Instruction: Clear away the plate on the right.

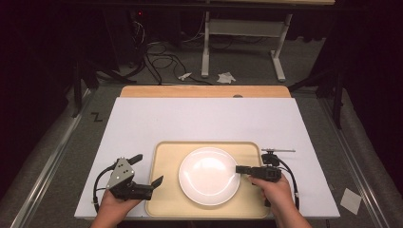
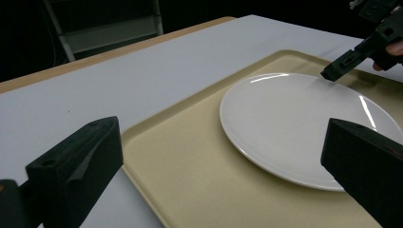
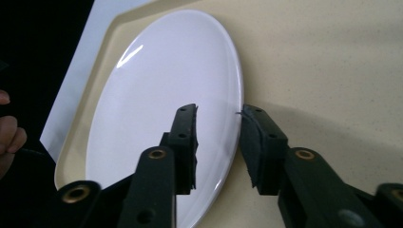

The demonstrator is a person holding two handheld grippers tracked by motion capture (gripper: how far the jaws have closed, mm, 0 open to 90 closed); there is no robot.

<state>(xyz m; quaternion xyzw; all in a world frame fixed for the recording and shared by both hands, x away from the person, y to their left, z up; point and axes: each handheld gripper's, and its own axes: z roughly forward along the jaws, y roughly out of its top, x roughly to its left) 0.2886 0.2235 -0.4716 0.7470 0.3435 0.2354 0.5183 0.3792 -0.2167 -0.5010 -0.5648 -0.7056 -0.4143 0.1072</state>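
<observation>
- Left gripper [image 1: 151, 170], nearest item, held in the person's left hand [image 1: 114, 202]: jaws spread wide, holding nothing; in its own view one jaw stands over the white tabletop [image 2: 119, 80], the other over the near edge of the plate [image 2: 304, 123].
- Right gripper [image 3: 217, 142], held in the right hand [image 1: 275, 190]: jaws partly apart, straddling the plate's rim, one over the plate's face, one over the tray [image 3: 332, 71]; contact with the rim cannot be told.
- Plate, white, round: lies flat in the beige tray, between the two grippers.
- Writing: a dark "Z"-shaped mark [image 1: 97, 117] beside the tabletop; no brand legible.
</observation>
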